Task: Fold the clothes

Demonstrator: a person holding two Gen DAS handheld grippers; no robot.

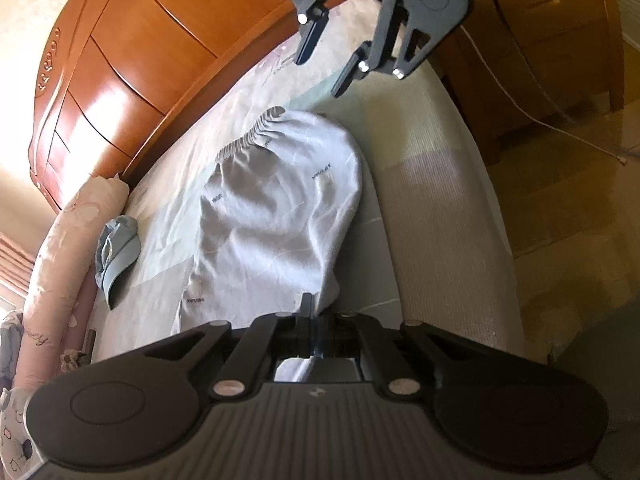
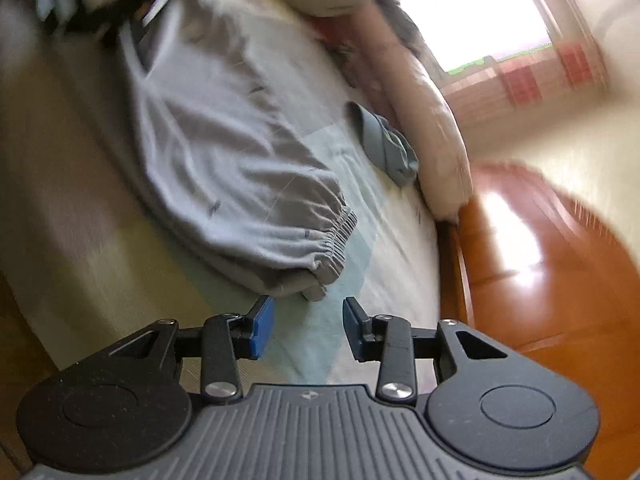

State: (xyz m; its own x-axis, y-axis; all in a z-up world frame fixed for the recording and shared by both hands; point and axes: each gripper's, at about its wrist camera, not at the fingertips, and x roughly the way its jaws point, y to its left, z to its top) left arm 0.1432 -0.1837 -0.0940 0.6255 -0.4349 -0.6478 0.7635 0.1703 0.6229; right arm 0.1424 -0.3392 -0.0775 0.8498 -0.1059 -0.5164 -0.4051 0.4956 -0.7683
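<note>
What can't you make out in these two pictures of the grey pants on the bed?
- Left wrist view: the near end of the grey pants is hidden behind the left gripper, which is shut on the cloth.
- Left wrist view: the small printed words on the pants are too small to read.
- Right wrist view: the far end of the pants is blurred and partly covered by dark gear at the top left.
- Right wrist view: the window is washed out by glare.

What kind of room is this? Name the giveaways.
Most likely a bedroom. The grey trousers lie on a bed's mattress, a carved wooden headboard stands at its end, and a long floral bolster runs along the far side.
</note>
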